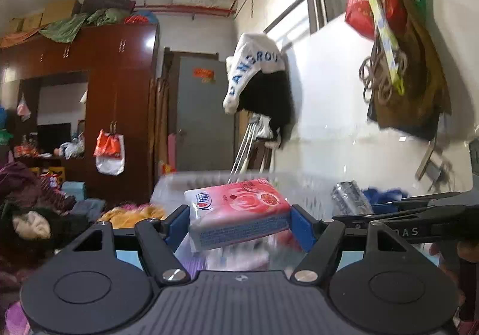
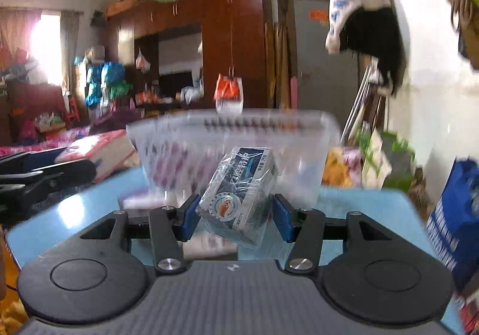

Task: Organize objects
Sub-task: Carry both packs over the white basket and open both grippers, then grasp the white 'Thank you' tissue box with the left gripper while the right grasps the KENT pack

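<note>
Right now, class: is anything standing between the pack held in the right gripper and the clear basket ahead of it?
Nothing visible. The right gripper holds the dark wrapped pack just in front of the clear basket, above the blue table. The basket wall is blurred, so small things could escape notice.

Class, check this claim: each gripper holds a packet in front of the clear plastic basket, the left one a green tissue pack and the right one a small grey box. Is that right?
Not quite. The tissue pack in the left gripper is pink, not green, as the left wrist view shows. The rest stands: the right gripper holds a small grey box, both before the clear plastic basket.
</note>
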Action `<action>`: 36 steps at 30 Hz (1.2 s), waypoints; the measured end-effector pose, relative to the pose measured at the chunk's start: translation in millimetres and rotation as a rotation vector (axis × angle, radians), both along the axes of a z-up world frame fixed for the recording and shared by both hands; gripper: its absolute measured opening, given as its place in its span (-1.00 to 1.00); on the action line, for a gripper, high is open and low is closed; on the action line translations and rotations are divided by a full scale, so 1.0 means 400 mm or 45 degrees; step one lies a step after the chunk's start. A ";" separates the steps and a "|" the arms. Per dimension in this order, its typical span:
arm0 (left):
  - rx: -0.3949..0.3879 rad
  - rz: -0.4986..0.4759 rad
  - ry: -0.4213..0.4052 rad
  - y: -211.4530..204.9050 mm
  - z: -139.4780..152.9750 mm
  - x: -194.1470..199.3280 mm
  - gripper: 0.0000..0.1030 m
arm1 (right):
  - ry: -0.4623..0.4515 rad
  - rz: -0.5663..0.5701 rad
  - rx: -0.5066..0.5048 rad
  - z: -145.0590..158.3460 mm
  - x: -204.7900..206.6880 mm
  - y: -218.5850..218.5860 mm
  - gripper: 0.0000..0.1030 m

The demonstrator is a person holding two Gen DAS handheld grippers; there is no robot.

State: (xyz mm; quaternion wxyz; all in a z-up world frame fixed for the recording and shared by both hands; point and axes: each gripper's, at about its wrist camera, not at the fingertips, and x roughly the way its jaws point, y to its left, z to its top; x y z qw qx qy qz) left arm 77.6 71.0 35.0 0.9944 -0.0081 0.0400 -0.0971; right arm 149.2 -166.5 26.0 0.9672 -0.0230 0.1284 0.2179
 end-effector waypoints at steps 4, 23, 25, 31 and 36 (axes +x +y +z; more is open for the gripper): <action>-0.026 -0.047 0.004 -0.009 0.091 0.078 0.44 | -0.044 0.017 -0.001 0.099 0.059 0.008 0.07; -0.038 0.077 0.342 0.012 0.116 0.431 0.54 | -0.023 -0.060 -0.144 0.111 0.274 0.065 1.00; -0.018 0.084 0.337 0.014 0.109 0.414 0.54 | -0.039 -0.038 -0.101 0.117 0.246 0.050 1.00; -0.053 0.026 0.223 0.025 0.104 0.266 0.67 | -0.051 0.006 0.043 0.107 0.139 -0.008 1.00; -0.013 -0.012 0.244 0.013 0.015 0.141 0.72 | 0.138 0.061 0.072 -0.002 0.089 -0.028 1.00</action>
